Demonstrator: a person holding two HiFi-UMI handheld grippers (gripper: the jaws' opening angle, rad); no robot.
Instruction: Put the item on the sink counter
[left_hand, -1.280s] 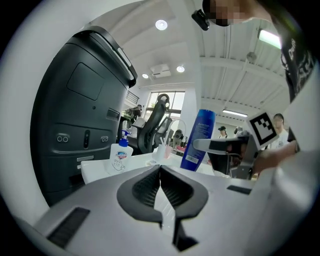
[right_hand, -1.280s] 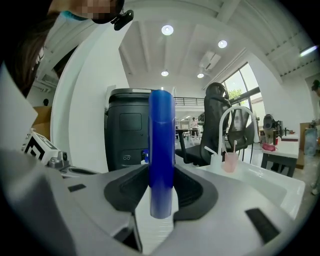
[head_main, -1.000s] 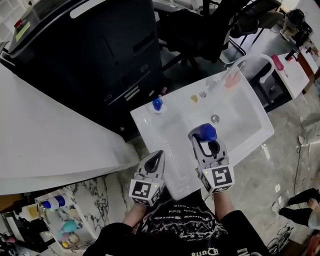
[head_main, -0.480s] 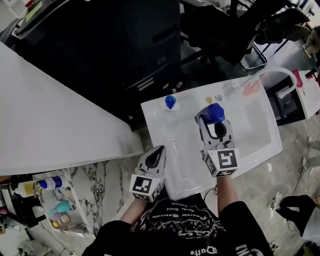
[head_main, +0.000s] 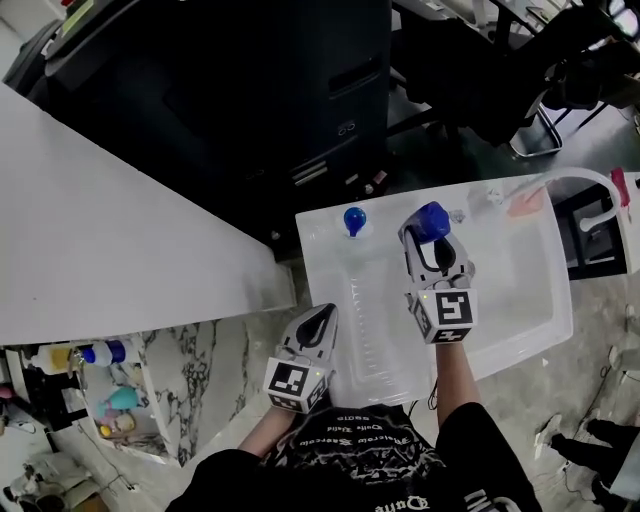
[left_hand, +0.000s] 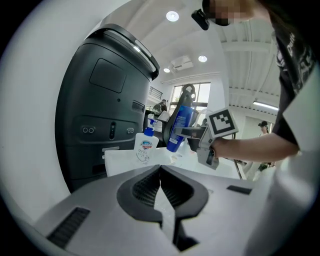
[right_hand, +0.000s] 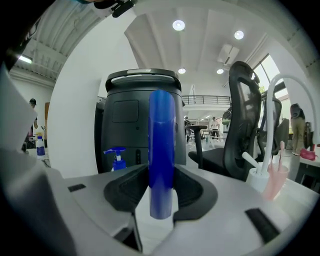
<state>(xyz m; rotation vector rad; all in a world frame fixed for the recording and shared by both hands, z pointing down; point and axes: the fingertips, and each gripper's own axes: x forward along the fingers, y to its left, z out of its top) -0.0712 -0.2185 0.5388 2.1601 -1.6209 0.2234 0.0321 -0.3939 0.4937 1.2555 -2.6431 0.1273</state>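
Observation:
My right gripper (head_main: 432, 232) is shut on a blue bottle (head_main: 431, 221) and holds it upright above the white sink counter (head_main: 335, 275), near its far edge. In the right gripper view the blue bottle (right_hand: 161, 150) stands between the two jaws. In the left gripper view the same blue bottle (left_hand: 180, 127) shows tilted in the right gripper (left_hand: 192, 133). My left gripper (head_main: 318, 322) hovers at the counter's near left corner, jaws shut with nothing between them (left_hand: 161, 192).
A soap pump bottle with a blue top (head_main: 354, 220) stands at the counter's far left. The faucet (head_main: 590, 185) and a pink cup (head_main: 525, 203) are at the far right. A large dark machine (head_main: 240, 90) stands behind the counter, a white table (head_main: 100, 250) to the left.
The right gripper has carried the blue bottle from above the basin toward the far edge of the counter, closer to the soap pump. The left gripper has shifted only slightly.

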